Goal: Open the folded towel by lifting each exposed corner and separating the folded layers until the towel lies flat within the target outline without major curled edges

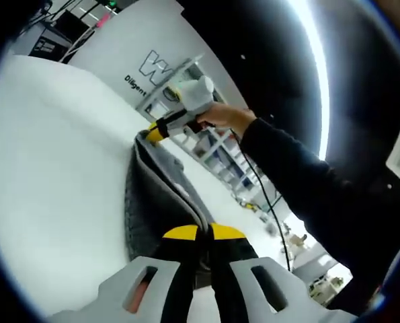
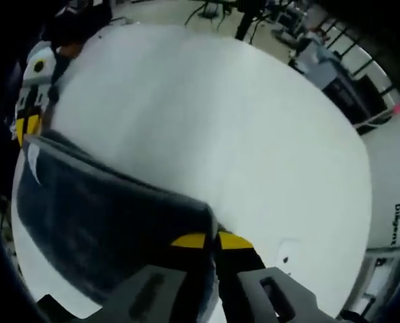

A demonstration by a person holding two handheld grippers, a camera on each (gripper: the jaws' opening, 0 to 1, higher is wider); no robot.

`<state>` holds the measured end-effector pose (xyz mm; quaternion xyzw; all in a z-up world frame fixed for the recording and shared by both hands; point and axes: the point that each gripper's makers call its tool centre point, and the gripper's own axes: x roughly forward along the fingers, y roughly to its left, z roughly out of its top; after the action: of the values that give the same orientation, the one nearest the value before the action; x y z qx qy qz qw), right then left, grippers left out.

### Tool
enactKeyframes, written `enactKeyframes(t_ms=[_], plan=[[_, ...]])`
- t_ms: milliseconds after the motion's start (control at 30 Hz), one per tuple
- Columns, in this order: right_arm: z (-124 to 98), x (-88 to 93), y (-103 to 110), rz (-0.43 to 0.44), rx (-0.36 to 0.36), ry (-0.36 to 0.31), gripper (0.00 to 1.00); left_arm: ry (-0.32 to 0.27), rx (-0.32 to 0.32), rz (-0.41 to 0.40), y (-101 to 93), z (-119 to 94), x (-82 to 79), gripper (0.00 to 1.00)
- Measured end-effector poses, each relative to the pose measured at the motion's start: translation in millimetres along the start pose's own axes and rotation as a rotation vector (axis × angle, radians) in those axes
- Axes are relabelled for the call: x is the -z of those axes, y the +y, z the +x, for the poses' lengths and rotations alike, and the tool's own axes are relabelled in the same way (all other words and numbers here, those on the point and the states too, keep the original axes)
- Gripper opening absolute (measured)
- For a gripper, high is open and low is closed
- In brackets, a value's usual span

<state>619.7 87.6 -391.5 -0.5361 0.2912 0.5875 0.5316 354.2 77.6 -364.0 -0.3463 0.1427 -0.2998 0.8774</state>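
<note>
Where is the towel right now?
The grey towel hangs stretched above the white table, pinched between the left gripper and right gripper at opposite corners.

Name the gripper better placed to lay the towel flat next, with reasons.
Neither clearly: the left gripper and right gripper are each shut on a corner of the grey towel, held stretched above the white table. Probably lower both together.

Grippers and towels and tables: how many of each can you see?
Grippers: 2, the left gripper and the right gripper, each with its fingers shut on the towel.
Towels: 1, the dark grey towel, held up between them.
Tables: 1, the white table.
Total: 4.
</note>
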Motion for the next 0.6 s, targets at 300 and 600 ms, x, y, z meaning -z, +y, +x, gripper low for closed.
enactKeyframes(t_ms=[300, 600], plan=[[-8, -0.9, -6, 0.012, 0.031, -0.03, 0.0, -0.005, 0.025, -0.001, -3.4, 1, -7.1, 0.03], [-12, -1.9, -8, 0.009, 0.052, -0.039, 0.0, -0.007, 0.048, 0.014, -8.6, 1, -11.2, 0.02]])
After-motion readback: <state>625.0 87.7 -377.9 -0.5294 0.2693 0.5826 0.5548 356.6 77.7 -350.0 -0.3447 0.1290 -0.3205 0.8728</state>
